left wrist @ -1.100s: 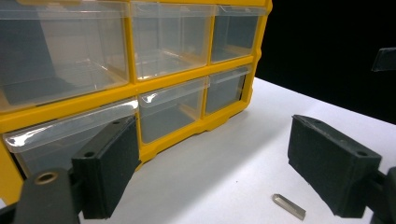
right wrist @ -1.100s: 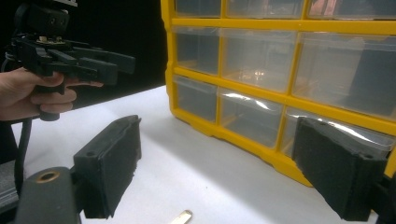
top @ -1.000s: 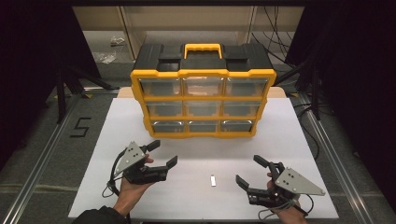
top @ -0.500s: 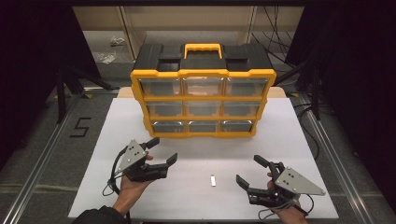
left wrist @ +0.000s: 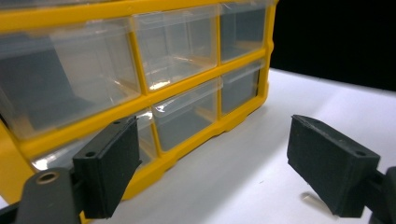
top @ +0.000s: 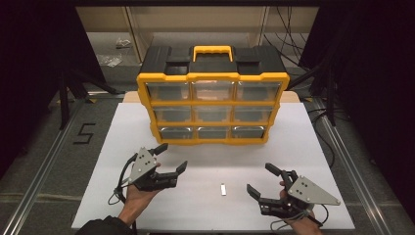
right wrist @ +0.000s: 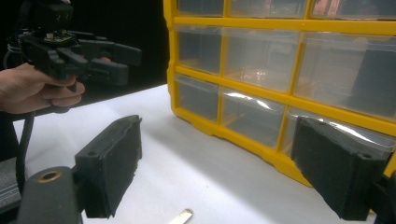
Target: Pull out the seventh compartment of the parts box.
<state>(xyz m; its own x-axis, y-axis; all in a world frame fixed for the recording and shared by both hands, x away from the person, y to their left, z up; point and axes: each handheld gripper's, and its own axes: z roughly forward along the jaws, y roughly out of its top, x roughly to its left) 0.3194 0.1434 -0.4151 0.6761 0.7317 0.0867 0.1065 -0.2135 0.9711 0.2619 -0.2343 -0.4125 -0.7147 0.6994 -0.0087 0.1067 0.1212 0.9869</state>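
Note:
A yellow and black drawer organizer (top: 213,105) with clear drawers stands upright at the back of the white table (top: 313,147). All its drawers are pushed in. A small pale flat piece (top: 223,189) lies on the table between the two hands. My left gripper (top: 173,155) is held open just above the table at the front left, its jaws pointing at the organizer (left wrist: 154,60). At the front right, my right gripper (top: 259,177) is open and holds nothing. The right gripper view shows the small piece (right wrist: 181,216) low between the jaws and the left gripper (right wrist: 128,64) farther off.
Metal rails run along both sides of the table, and a floor mark "5" (top: 84,133) lies to the left. Cables (top: 293,54) and stand legs lie behind the organizer. Bare white surface stretches between the organizer's front and the grippers.
The left gripper has shifted very slightly. The right gripper, the small piece and the organizer stay where they were.

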